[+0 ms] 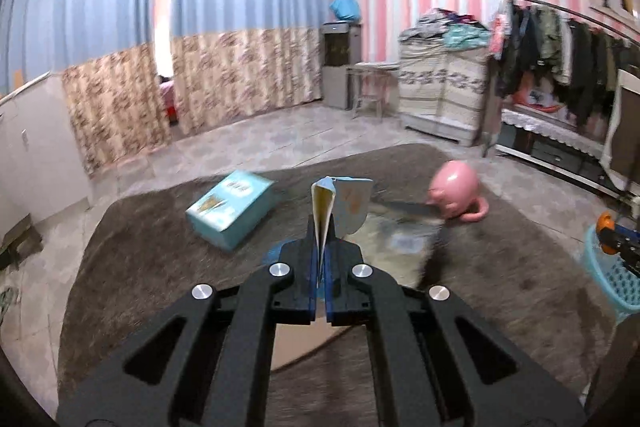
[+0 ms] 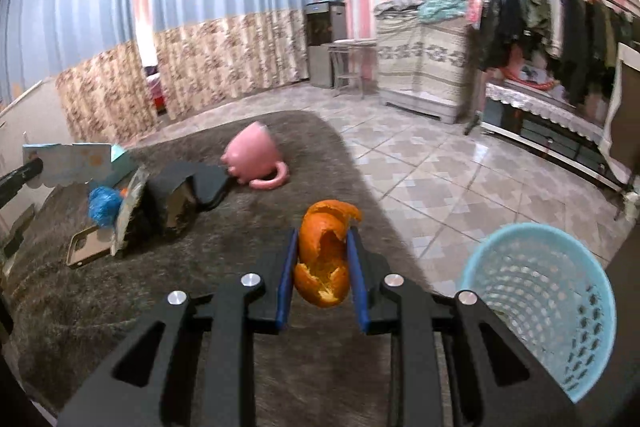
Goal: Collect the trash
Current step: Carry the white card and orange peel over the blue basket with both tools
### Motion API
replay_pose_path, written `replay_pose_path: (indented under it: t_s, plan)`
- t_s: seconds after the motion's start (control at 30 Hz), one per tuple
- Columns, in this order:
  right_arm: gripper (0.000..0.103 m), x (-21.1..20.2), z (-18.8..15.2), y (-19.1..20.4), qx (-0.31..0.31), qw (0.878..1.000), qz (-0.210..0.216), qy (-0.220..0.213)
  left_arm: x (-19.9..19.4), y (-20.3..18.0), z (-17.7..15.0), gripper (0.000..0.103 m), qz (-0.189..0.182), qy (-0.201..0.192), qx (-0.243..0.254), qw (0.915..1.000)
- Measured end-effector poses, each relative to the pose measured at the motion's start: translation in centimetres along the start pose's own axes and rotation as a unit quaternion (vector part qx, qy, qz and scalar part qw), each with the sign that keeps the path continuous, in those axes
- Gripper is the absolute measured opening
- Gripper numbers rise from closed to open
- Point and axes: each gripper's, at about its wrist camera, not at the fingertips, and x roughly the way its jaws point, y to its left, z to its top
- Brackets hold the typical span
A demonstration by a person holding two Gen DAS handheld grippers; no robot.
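Note:
My left gripper is shut on a light blue paper card with a yellowish inside, held upright above the dark rug. The same card shows at the far left of the right wrist view. My right gripper is shut on an orange peel, held above the rug's right edge. A light blue mesh waste basket stands on the tiled floor just right of the right gripper; it also shows at the right edge of the left wrist view.
On the rug lie a light blue box, a tipped pink mug, a crumpled blue wrapper, a phone case, dark packaging and a plastic bag. A clothes rack and cabinets line the far wall.

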Motion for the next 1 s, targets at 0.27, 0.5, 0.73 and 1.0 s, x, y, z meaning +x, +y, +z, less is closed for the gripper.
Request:
replay_pose_path:
  t_s: [0.27,0.5,0.73,1.0]
  plan:
    - [0.025,-3.5,-0.5,-8.2,0.071,0.996,-0.059,-0.018,-0.1,-8.9,1.3,0.001,-0.088,-0.006,0.016,0.9959]
    - [0.025,-5.1,-1.5,-13.7,0.097,0.987,-0.126,-0.016,0.2,-18.0,1.1,0.001,-0.164,-0.001,0.048,0.9852]
    - [0.025,-6.5,-3.3,-19.7,0.146,0.972,-0.185,-0.006,-0.5,-27.7,-0.6,0.001,-0.236,0.003,0.096,0.967]
    - [0.025,-6.5,-5.1,-23.4,0.191,0.96,-0.206,0.005,-0.3,-36.0,-2.7,0.001,-0.287,0.024,0.135,0.948]
